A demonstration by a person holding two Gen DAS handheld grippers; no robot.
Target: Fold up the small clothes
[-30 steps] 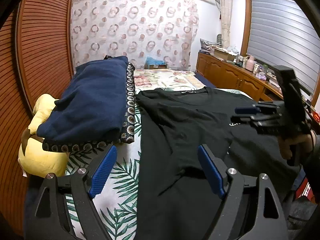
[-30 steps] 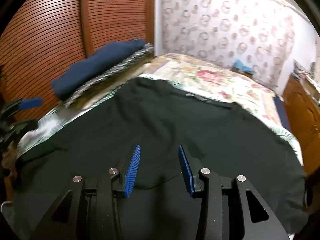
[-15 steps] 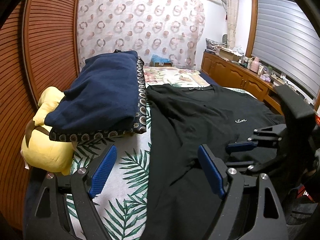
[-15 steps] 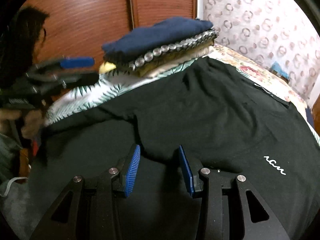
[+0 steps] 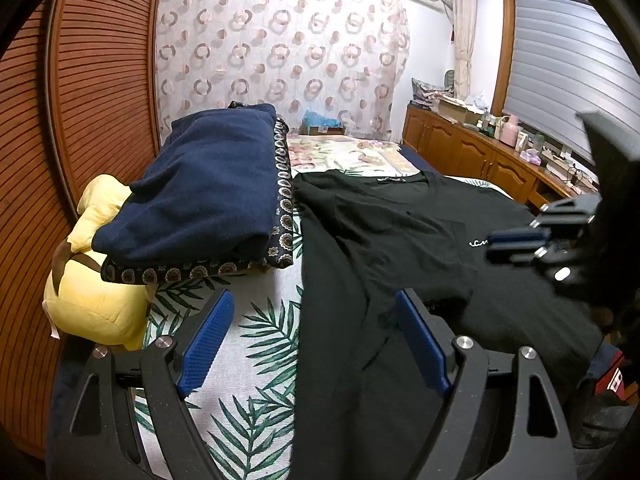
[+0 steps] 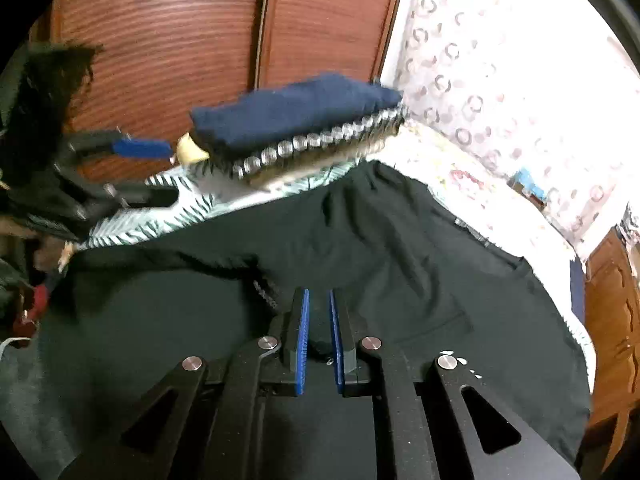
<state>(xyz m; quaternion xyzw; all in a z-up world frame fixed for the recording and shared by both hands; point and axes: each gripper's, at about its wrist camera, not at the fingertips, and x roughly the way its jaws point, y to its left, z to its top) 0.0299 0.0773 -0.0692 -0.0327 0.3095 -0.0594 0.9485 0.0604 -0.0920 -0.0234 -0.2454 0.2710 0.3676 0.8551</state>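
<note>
- The black T-shirt [image 5: 384, 248] lies spread flat on the palm-leaf bedsheet [image 5: 260, 344], its collar at the far end, small white lettering on the chest.
- The left gripper [image 5: 316, 336] has its blue-padded fingers [image 5: 206, 338] spread wide apart, with nothing between them. The near edge of the shirt runs through the gap: bare sheet lies by the left finger, black cloth by the right finger.
- Whether the left fingertips touch the cloth cannot be told from this view.
- The right gripper [image 6: 319, 316] has its fingers [image 6: 302, 344] drawn close together, with only a narrow slot left. A fold of black cloth sits in that slot, so it appears clamped on the shirt near the sleeve edge.
- In the left wrist view, the right gripper [image 5: 532, 240] shows blurred, off to the right of the left fingers and over the shirt's chest.
- In the right wrist view, the left gripper [image 6: 136, 148] shows blurred, far to the left of the right fingers, beyond the shirt's edge.
- Ahead and left of the left fingers sits a folded navy garment [image 5: 208, 188] atop a paisley-trimmed cloth [image 5: 282, 184], just beside the shirt's shoulder.
- A yellow plush toy [image 5: 92, 300] lies left of the left finger, partly under that pile.
- Beyond both pairs of fingers hangs a ring-patterned curtain [image 5: 280, 48]; a slatted wooden door [image 5: 100, 80] stands at the left.
</note>
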